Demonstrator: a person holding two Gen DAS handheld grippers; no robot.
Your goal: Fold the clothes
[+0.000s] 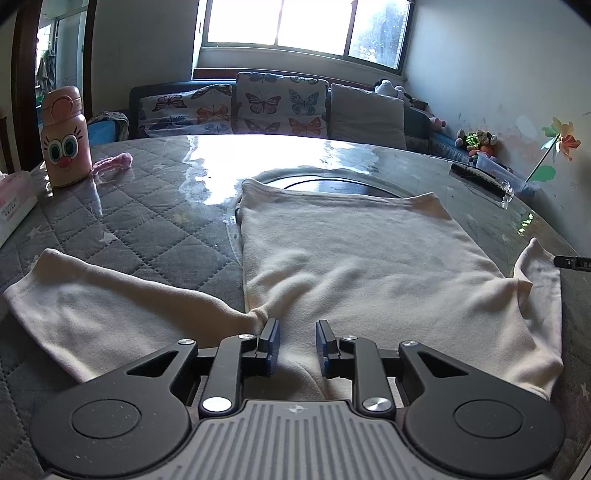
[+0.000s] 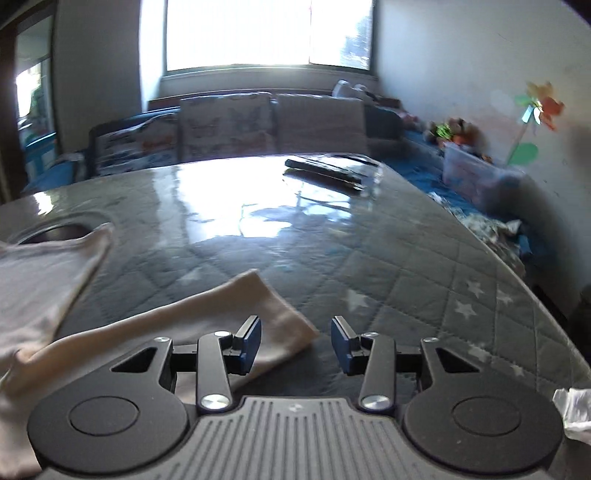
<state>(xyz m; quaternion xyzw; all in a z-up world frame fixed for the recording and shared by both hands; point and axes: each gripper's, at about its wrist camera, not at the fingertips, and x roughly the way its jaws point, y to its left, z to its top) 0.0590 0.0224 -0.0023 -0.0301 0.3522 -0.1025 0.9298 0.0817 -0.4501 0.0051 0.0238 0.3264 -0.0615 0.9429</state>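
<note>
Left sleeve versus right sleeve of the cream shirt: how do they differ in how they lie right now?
The left sleeve lies spread out sideways, away from the shirt body; the right sleeve angles up alongside the body. The left sleeve has nothing over its cuff; the right sleeve's cuff lies just ahead of the open right gripper. Both rest flat on the quilted table cover, and no gripper holds either.

A lived-in family room at home.
A sofa (image 1: 229,110) with butterfly cushions (image 1: 280,105) sat under the window (image 1: 306,26), soft toys (image 1: 476,142) lined the wall, and a cartoon-faced bottle (image 1: 66,136) stood on the quilted table (image 1: 147,221).
</note>
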